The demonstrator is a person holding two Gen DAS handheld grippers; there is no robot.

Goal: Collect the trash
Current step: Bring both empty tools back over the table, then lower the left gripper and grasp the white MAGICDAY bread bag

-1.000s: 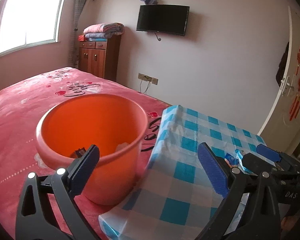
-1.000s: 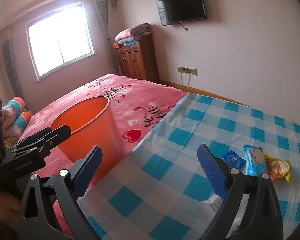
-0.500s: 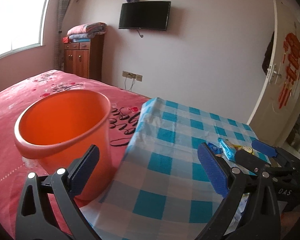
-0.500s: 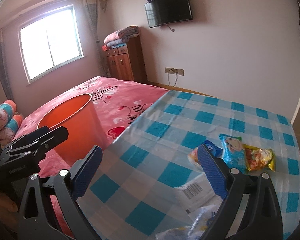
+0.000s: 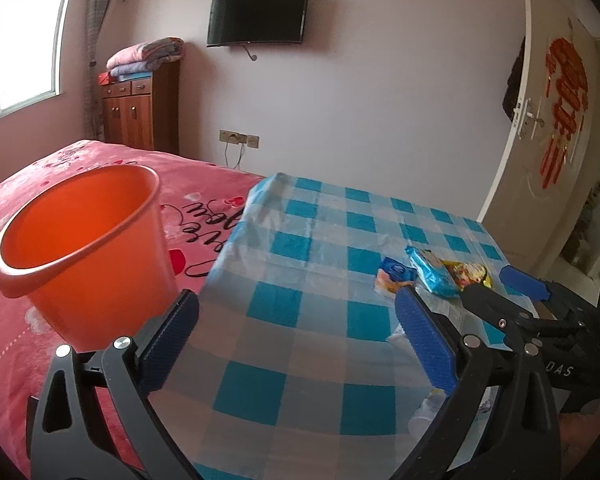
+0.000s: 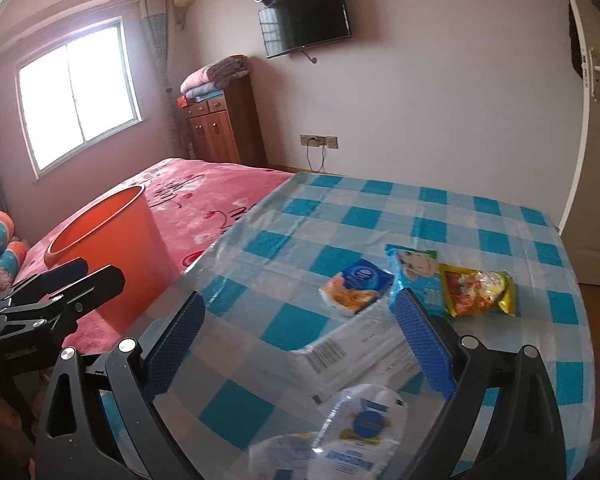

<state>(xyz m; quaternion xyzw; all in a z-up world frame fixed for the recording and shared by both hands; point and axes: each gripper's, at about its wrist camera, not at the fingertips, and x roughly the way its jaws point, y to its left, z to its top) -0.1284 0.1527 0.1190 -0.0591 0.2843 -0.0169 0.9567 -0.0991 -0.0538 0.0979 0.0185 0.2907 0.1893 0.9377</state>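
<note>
An orange bucket point(image 5: 88, 236) stands on the pink bed, left of the checked table point(image 5: 300, 280); the right wrist view shows the orange bucket point(image 6: 112, 248) too. On the table lie a blue-and-orange packet point(image 6: 358, 286), a blue snack bag point(image 6: 414, 276), a yellow-red snack bag point(image 6: 478, 292), a white wrapper with a barcode point(image 6: 360, 352) and a crumpled clear plastic bottle point(image 6: 356, 428). My left gripper point(image 5: 296, 344) is open and empty over the table's near left part. My right gripper point(image 6: 300, 344) is open and empty, with the white wrapper and bottle just below it.
The pink bed point(image 5: 40, 184) fills the left side. A wooden cabinet point(image 6: 224, 120) with folded blankets stands against the far wall, under a wall television point(image 6: 306, 18). A white door point(image 5: 540, 136) with red decoration is at the right. The table's edge borders the bed.
Both grippers have swung right, away from the bucket and over the table. The wrapper, bottle and snack packets have come closer in the right wrist view. Both stay open.
</note>
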